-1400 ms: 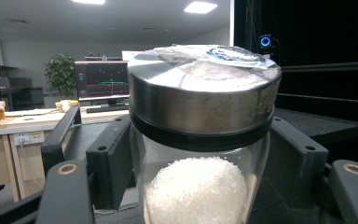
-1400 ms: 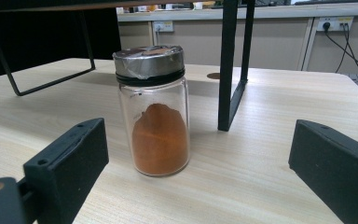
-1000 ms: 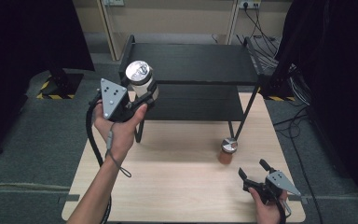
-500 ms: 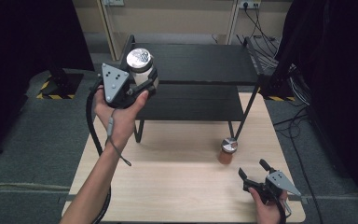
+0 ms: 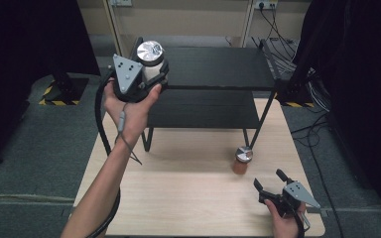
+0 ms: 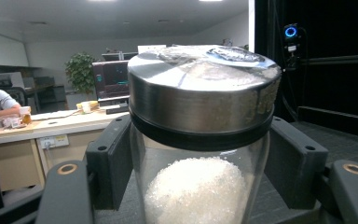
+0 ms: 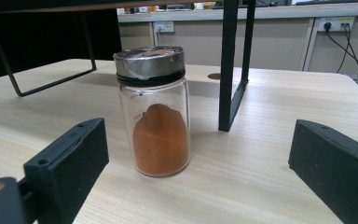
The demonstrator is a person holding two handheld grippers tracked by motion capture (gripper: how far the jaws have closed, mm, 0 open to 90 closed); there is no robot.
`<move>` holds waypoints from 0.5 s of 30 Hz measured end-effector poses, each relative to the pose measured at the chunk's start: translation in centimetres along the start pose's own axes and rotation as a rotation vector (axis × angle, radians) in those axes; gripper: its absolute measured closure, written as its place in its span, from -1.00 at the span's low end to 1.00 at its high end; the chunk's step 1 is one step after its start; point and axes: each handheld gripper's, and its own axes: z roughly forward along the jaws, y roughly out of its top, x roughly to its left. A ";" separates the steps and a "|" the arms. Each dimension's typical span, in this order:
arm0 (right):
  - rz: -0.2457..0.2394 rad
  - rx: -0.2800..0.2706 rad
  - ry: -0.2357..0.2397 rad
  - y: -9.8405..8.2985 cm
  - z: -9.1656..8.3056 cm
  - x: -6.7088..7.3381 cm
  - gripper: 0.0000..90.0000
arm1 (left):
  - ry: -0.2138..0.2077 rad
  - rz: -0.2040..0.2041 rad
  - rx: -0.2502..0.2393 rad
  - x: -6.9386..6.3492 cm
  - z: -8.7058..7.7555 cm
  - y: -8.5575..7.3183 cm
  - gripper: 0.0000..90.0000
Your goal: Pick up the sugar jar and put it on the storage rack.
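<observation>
Pale wooden table (image 5: 178, 198) carries a black two-tier metal rack (image 5: 213, 94) at its far side. Lifted beside the rack's top shelf, the left gripper (image 5: 151, 74) is clamped on a glass jar of white crystals with a steel lid (image 6: 200, 140), apparently about to be shelved. Waiting on the table, a smaller glass jar of orange powder (image 7: 160, 121) stands before the right gripper (image 5: 269, 181), whose jaws are spread and empty.

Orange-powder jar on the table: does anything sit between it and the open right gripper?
Nothing visible does. The orange-powder jar stands upright on bare table ahead of the right gripper, the rack leg behind it.
</observation>
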 end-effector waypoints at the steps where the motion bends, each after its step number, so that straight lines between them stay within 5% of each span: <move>1: 0.000 0.000 0.000 0.0 0.0 0.0 -0.89 | 0.003 0.001 0.003 0.0 0.2 0.0 -0.31; 15: -0.002 -0.001 0.003 0.0 0.0 0.0 -0.89 | 0.036 0.020 0.048 -0.3 1.9 0.2 -0.31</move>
